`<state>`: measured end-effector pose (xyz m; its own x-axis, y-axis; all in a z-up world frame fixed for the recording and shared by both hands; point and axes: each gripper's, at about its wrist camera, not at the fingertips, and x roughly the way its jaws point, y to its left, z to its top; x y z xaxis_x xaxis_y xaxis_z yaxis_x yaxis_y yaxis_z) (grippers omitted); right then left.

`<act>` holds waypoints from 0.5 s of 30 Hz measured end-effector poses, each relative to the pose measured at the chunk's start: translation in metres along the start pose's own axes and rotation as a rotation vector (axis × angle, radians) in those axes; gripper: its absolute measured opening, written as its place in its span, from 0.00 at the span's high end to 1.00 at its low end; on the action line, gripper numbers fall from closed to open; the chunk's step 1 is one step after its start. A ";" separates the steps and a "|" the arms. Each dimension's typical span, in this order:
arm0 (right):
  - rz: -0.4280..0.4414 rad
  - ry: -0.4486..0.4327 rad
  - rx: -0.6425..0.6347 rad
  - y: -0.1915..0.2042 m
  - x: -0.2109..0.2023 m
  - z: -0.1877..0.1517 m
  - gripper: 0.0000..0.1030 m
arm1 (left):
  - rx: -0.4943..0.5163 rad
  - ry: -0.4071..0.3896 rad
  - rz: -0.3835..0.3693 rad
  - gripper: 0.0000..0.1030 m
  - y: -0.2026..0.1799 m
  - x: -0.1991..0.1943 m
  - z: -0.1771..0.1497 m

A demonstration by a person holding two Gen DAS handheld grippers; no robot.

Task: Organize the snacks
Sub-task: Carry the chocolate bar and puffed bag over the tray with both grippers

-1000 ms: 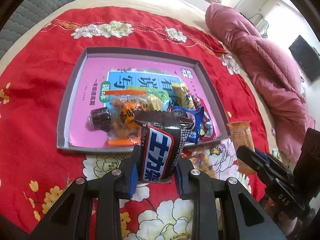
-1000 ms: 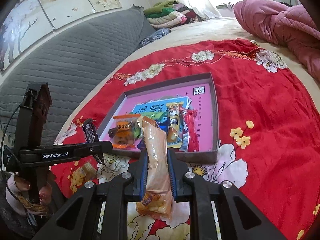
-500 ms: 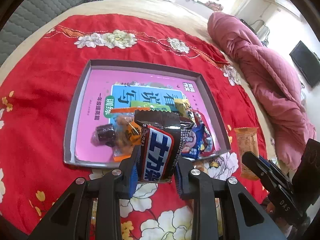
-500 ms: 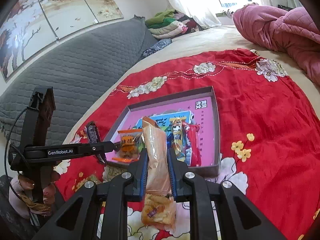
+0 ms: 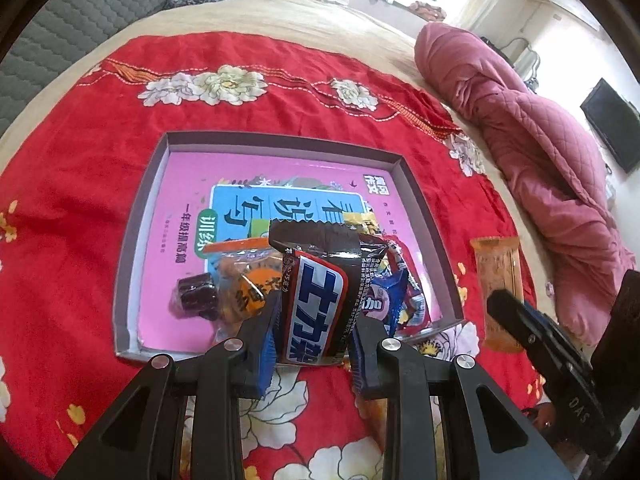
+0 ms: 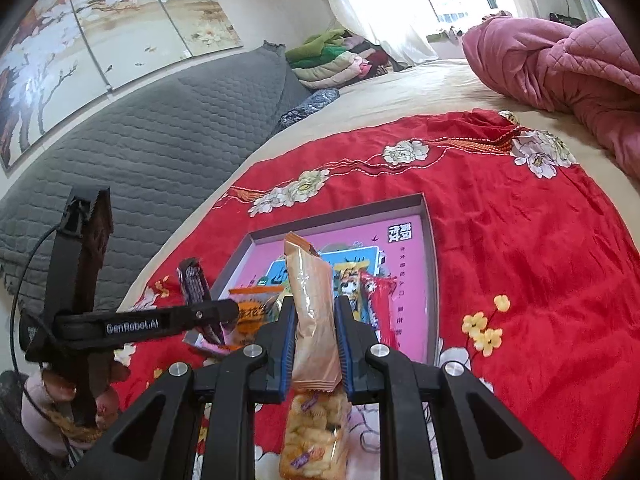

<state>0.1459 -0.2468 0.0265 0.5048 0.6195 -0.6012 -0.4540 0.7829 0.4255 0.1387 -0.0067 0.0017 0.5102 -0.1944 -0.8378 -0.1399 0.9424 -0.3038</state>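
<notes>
My left gripper (image 5: 314, 336) is shut on a dark brown chocolate bar wrapper (image 5: 320, 292), held upright over the near edge of the shallow grey tray (image 5: 136, 236). The tray has a pink printed floor and holds several snacks: a dark candy (image 5: 196, 294), an orange packet (image 5: 248, 280), a blue packet (image 5: 386, 300). My right gripper (image 6: 316, 340) is shut on a tan snack packet (image 6: 312, 308), raised in front of the tray (image 6: 430, 280). A clear cracker packet (image 6: 314, 436) lies on the cloth below it. The tan packet (image 5: 498, 280) also shows in the left wrist view, right of the tray.
A red flowered cloth (image 5: 80, 184) covers the bed. A pink quilt (image 5: 552, 168) is bunched at the right. A grey padded headboard (image 6: 132, 160) runs along the left, with folded clothes (image 6: 336, 60) behind. A hand (image 6: 68, 400) holds the left gripper's handle.
The left gripper has drawn back and up with the chocolate bar, so the tray sits farther off. The right gripper has lifted the tan packet, uncovering the cracker packet below.
</notes>
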 end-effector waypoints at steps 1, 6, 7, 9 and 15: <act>-0.006 -0.002 0.005 -0.002 0.002 0.001 0.81 | -0.001 0.002 0.001 0.70 0.000 0.002 0.001; -0.019 0.004 0.045 -0.013 0.013 0.007 0.81 | 0.009 0.015 0.007 0.70 -0.005 0.013 0.002; -0.027 0.006 0.048 -0.015 0.015 0.008 0.82 | 0.013 0.019 0.010 0.70 -0.006 0.016 0.004; -0.043 0.012 0.051 -0.018 0.021 0.011 0.81 | 0.016 0.023 0.015 0.70 -0.007 0.019 0.004; -0.078 0.045 0.074 -0.030 0.034 0.011 0.81 | 0.025 0.046 0.025 0.70 -0.010 0.031 0.003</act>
<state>0.1847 -0.2483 0.0010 0.5017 0.5549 -0.6635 -0.3584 0.8315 0.4245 0.1583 -0.0210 -0.0196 0.4672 -0.1821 -0.8652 -0.1304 0.9537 -0.2711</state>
